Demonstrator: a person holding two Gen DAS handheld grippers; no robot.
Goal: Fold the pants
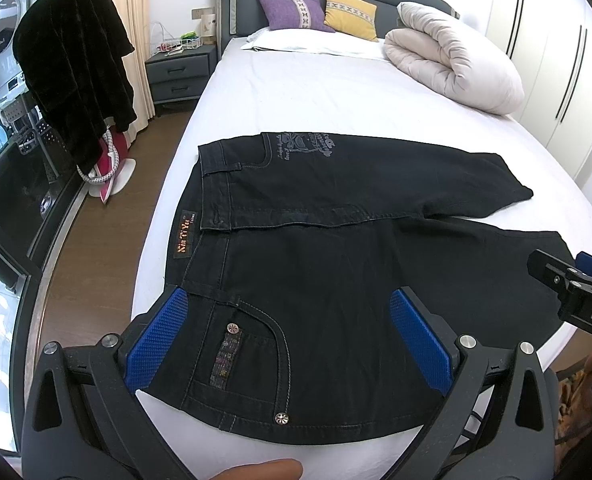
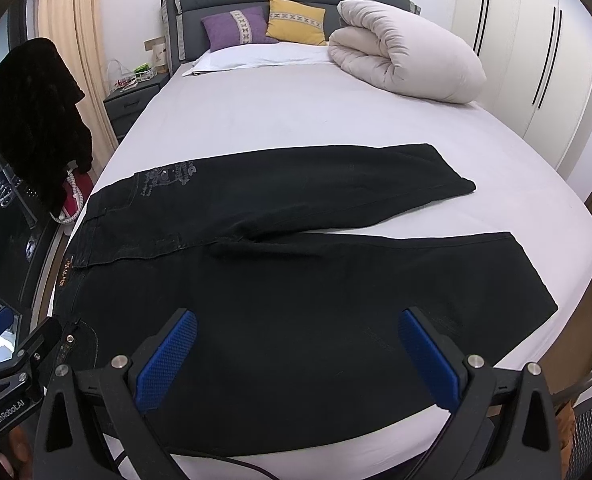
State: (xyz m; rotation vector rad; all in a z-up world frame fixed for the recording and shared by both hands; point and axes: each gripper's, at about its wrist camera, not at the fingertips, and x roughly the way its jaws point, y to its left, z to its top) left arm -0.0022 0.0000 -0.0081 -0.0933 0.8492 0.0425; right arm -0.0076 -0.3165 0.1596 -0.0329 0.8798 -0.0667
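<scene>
Pants (image 1: 316, 264) flat on bed (image 1: 296, 92), nothing folded yet
Left gripper (image 1: 287, 340) and right gripper (image 2: 296, 360) both gaping, empty; I'd grab the near leg next

We hold our left tool (image 1: 287, 336) low and level, its two blue-padded fingers (image 1: 157, 344) spread wide apart with nothing between them. One of our fingertips (image 1: 261, 470) shows at the bottom edge of the left wrist view, beneath the tool's black frame. Our right tool (image 2: 296, 360) sits just beside it on the right, likewise gaping, blue pads (image 2: 430, 360) well apart and gripping nothing. Both point forward in roughly the same direction, side by side.
</scene>
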